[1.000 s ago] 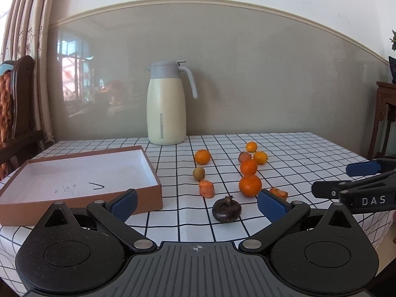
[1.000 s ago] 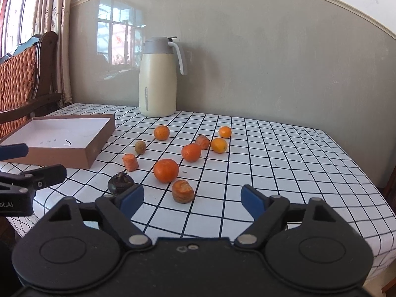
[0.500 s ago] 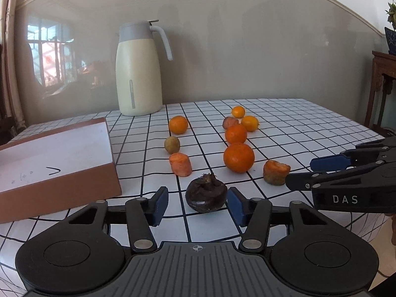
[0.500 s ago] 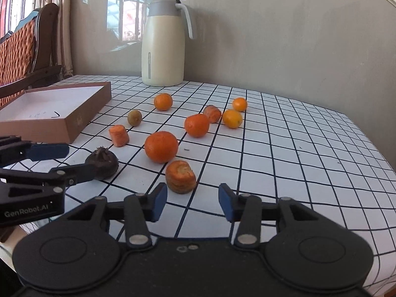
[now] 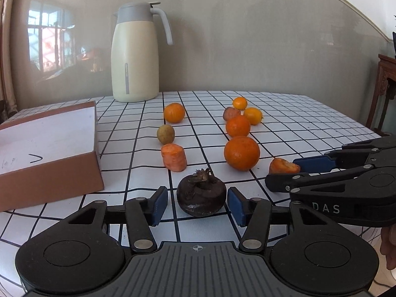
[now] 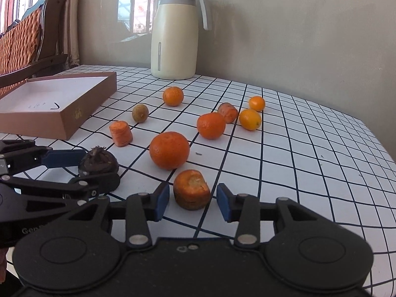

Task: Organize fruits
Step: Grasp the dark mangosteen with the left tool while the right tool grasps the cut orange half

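My left gripper [image 5: 197, 205] is open, its blue pads either side of a dark brown mangosteen [image 5: 201, 195] on the checked tablecloth, with small gaps. My right gripper [image 6: 192, 201] is open around an orange carrot chunk [image 6: 191, 189], not touching it. The left gripper also shows in the right wrist view [image 6: 81, 168], and the right gripper shows in the left wrist view [image 5: 284, 173]. Several oranges lie beyond, the largest [image 6: 169, 150] nearest. A second carrot piece [image 6: 121, 133] and a small brown round fruit [image 6: 140, 113] lie to the left.
An open brown box [image 6: 76, 113] with a white inside sits at the left. A cream thermos jug [image 6: 174, 34] stands at the back by the wall. A wooden chair [image 6: 32, 39] is at the far left. The table edge curves on the right.
Both grippers have moved forward and down and narrowed. The left now brackets the mangosteen and the right brackets the carrot chunk. The fruits have not moved.
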Available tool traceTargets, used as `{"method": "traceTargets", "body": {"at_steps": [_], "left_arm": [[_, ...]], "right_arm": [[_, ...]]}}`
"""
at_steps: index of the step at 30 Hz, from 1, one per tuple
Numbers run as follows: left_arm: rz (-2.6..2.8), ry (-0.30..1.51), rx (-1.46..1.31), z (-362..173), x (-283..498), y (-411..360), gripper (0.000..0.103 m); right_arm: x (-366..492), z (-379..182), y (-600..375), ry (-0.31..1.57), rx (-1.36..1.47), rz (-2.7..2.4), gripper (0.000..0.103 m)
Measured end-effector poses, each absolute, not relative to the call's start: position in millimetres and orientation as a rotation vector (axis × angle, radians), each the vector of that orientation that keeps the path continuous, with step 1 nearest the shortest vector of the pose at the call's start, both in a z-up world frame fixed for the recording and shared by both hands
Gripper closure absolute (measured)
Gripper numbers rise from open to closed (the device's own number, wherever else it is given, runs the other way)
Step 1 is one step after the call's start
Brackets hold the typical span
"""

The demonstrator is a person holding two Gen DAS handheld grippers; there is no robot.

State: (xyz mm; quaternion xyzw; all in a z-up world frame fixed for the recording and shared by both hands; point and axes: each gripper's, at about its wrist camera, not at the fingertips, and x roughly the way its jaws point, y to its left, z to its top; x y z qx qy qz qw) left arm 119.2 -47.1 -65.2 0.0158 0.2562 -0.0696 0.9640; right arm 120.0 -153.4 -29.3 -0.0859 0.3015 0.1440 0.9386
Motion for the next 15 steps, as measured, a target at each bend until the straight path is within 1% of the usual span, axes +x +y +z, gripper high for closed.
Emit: {"method": "traceTargets", "body": {"at_steps": [1,2,3,4,15], "left_arm": [[-0.141,0.517,0.034,-65.7,119.2,-47.8,0.049],[-0.139,0.516,0.039,-66.0,119.0,-48.8,0.049],[-0.138,0.514,0.050,-66.4,118.5,-50.2,0.052],[-0.148,0.510,0.051,-66.2,117.6,-50.9,0.060],[-0.143,0.463,0.040,-55.8,109.1,-42.9,0.060]], "right_arm": [[120.8,-29.5,-152.4,0.616,-0.175,0.296,0.071],[121.0,-29.3,-151.8,0.618,-0.173,0.300,0.077],[120.9,-29.4,-150.6,0.617,-0.177,0.299,0.080],[120.1,-29.4,-149.2,0.614,-0.187,0.295,0.080],[114.4,-21.8,-153.6,0.582,-0.175,0.264,0.080]]}}
